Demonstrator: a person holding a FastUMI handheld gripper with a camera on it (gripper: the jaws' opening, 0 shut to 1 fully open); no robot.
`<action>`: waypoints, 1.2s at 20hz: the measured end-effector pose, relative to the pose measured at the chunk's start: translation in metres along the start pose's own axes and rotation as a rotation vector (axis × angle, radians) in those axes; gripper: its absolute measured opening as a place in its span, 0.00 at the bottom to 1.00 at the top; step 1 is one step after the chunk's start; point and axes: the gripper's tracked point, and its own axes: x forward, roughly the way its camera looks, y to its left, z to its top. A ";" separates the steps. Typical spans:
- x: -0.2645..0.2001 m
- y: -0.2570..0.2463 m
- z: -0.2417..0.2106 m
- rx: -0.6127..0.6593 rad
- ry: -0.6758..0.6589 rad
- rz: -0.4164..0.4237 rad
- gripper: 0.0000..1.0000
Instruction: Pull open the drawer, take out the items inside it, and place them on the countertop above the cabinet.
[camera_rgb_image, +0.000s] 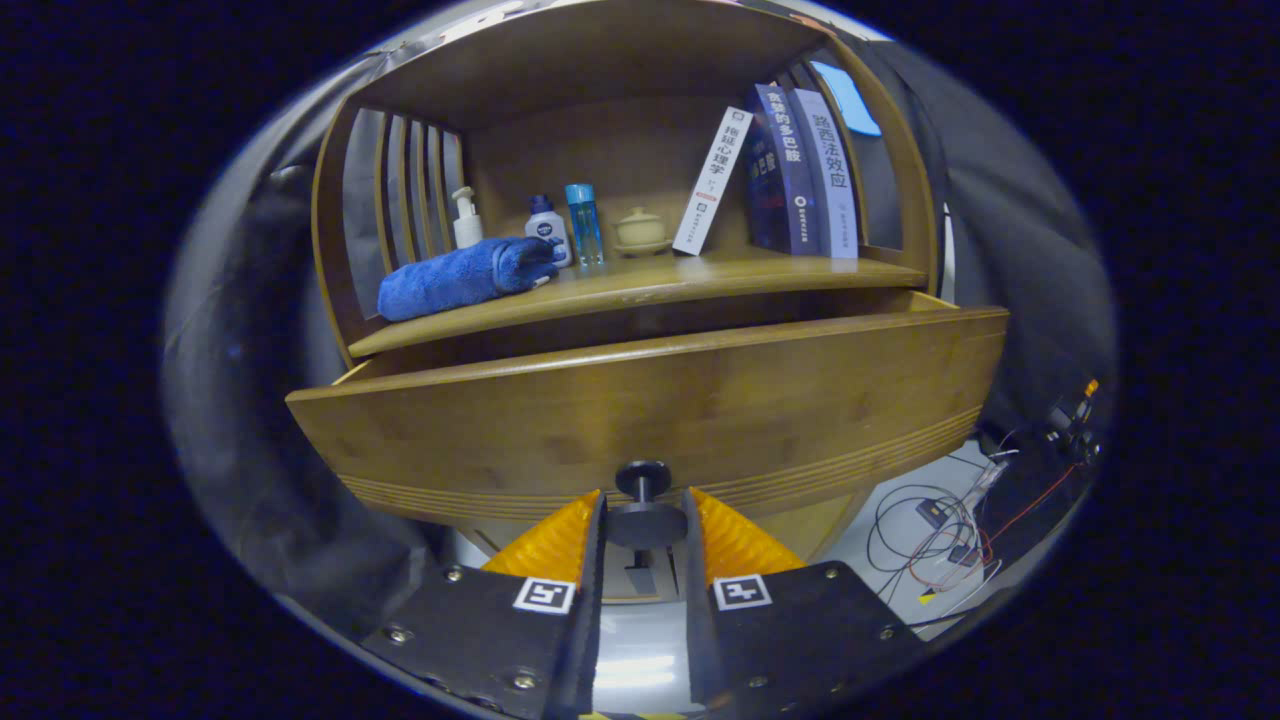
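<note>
Pale floor (880, 560) with tangled cables (940, 535), perhaps electronics.

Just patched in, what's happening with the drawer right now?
The gripper is closed on the drawer's knob, one finger on each side. The drawer is already pulled partway out of the cabinet, but its inside is hidden behind the front panel, so what's in it can't be seen. On the countertop above sit a blue towel, bottles, a small pot and books.

The drawer (650, 400) front is blocking its inside, so any contents are hiding. The knob (644, 505) is sitting between the gripper (645, 520) fingers, contact unclear. The towel (465, 277) is covering the bottle (549, 228) bases.
</note>
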 end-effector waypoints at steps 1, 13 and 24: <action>-0.007 0.000 -0.002 -0.008 -0.001 -0.005 0.36; -0.095 -0.044 -0.011 0.083 -0.147 -0.111 0.02; -0.144 -0.097 -0.002 0.039 -0.144 -0.242 0.03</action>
